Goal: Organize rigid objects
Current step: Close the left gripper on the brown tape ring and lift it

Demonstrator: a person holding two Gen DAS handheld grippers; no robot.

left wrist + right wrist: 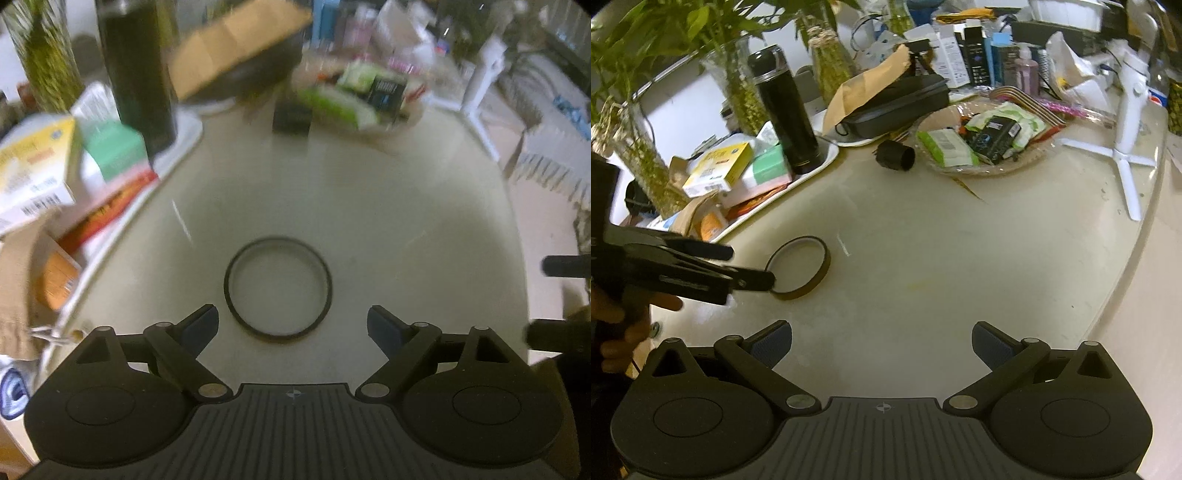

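- Table [960, 258]: pale cream top with a rounded edge, glossy, marked by faint scuffs and a small yellowish stain.
- Wall [687, 107]: plain white, seen behind the table at the far left.
- Floor [546, 229]: light beige, seen past the table's right edge.
- Light: soft and indoor, reflected dimly off the table top; the left wrist view is blurred.

In the left wrist view the far clutter is smeared by motion: the basket [373, 107] of packets and the brown paper bag [236, 44] lose their print. The yellow box [37, 166] at the left is blurred too (its lettering unreadable). In the right wrist view the left gripper [750, 266] hides the near rim of the black ring [798, 267], and the picture's left edge cuts off the hand [617, 325].
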